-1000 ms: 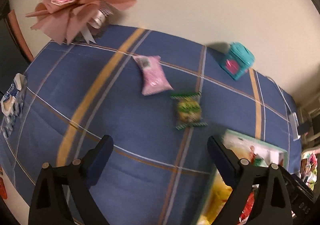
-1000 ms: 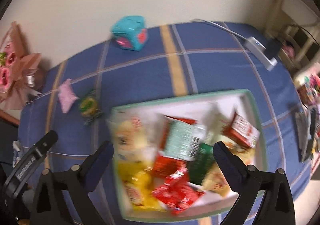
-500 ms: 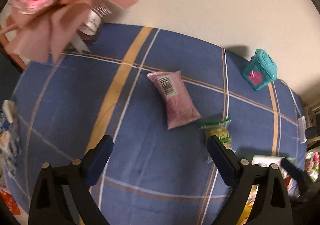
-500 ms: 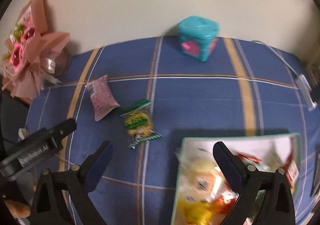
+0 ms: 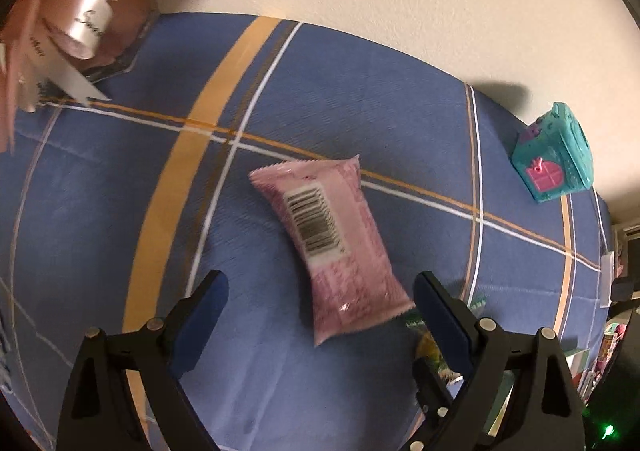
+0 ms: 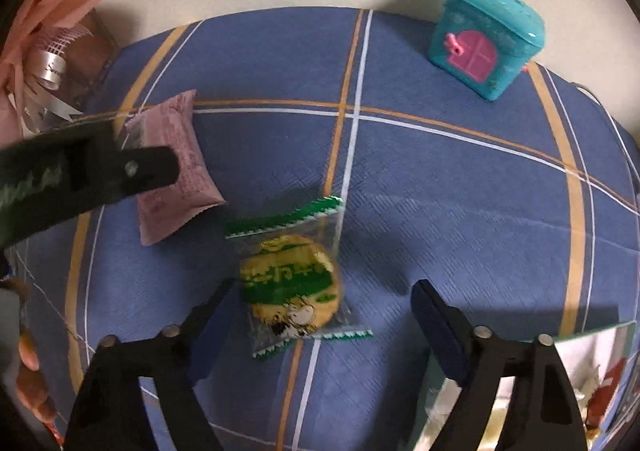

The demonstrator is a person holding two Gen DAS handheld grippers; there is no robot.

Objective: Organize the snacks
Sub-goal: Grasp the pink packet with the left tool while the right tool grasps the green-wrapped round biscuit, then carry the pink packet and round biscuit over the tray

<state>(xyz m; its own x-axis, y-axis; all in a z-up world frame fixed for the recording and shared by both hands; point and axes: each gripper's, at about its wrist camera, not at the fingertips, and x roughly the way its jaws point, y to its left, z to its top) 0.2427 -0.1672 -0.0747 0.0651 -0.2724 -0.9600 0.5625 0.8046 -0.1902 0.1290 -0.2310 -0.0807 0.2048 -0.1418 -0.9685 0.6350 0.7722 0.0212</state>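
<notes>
A pink snack packet (image 5: pixel 332 239) with a barcode lies on the blue plaid tablecloth (image 5: pixel 120 191). My left gripper (image 5: pixel 320 307) is open and empty, with the packet's near end between its fingers. A green-and-yellow wrapped cookie (image 6: pixel 292 279) lies in the right wrist view. My right gripper (image 6: pixel 320 311) is open and empty, with the cookie between its fingers. The pink packet (image 6: pixel 176 171) also shows there, partly hidden by the left gripper's finger (image 6: pixel 120 175). A corner of the snack tray (image 6: pixel 600 371) shows at the lower right.
A teal toy house (image 6: pixel 486 35) stands at the back by the wall; it also shows in the left wrist view (image 5: pixel 556 167). A pink flower bouquet (image 5: pixel 80 23) stands at the back left. The wall runs behind the table.
Both grippers have moved forward and down toward the snacks. The pink packet now lies between the left fingers and the cookie between the right fingers. The tray has slid out of the right view.
</notes>
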